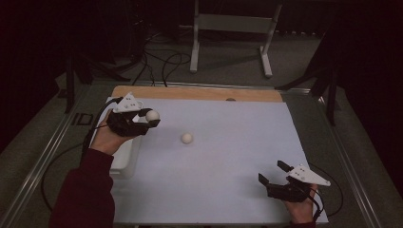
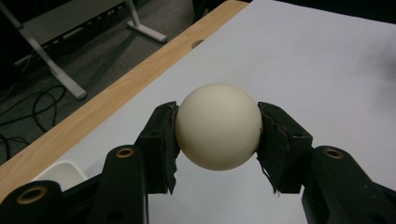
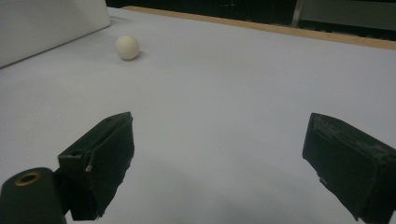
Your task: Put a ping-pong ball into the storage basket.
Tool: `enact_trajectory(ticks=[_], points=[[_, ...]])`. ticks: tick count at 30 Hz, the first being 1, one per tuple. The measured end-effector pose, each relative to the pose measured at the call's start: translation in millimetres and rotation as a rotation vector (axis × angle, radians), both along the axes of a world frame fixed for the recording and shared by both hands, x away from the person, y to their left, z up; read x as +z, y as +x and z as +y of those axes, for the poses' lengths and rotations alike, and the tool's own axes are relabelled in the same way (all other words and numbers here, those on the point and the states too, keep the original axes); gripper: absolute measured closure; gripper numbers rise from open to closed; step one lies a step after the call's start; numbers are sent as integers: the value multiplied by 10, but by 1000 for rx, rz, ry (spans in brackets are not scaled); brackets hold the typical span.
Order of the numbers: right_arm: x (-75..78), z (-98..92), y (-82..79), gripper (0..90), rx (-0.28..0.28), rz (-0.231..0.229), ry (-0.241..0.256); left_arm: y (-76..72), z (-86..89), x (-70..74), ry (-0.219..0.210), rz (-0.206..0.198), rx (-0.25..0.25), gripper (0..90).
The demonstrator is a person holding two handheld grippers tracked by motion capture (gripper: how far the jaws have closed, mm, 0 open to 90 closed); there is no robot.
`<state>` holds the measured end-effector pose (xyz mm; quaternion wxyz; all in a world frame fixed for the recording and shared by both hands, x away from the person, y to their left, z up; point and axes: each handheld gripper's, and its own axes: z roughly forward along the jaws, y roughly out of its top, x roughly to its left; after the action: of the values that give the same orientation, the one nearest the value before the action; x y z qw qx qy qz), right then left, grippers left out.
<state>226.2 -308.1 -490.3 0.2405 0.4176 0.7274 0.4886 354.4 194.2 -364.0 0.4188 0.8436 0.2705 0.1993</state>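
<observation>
We are gripping a ball (image 2: 218, 126) between the jaws of our left gripper (image 1: 148, 118), the pads pressing on its two sides. We are holding it above the bench (image 1: 228, 156), just past the edge of a white tub (image 1: 124, 159) at the left. A second ball (image 1: 187, 137) is lying on the bench nearby, apart from both grippers. Our right gripper (image 1: 272, 173) is sitting near the front right corner, jaws standing wide apart and holding nothing.

Relative to the loose ball (image 1: 187, 137) on the table (image 1: 228, 190) — bin (image 1: 124, 161) to its left, held ball (image 1: 152, 115) behind-left, right gripper (image 1: 274, 173) front-right.
</observation>
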Motion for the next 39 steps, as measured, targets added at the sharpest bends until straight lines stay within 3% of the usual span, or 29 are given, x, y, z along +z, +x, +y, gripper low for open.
enact_trajectory(ticks=[20,39], points=[[0,1,0,90,-2,0,0,4,259,24,-5,-8,48,515],[-5,7,5,90,1,0,-2,34,362,-5,-9,3,72,514]])
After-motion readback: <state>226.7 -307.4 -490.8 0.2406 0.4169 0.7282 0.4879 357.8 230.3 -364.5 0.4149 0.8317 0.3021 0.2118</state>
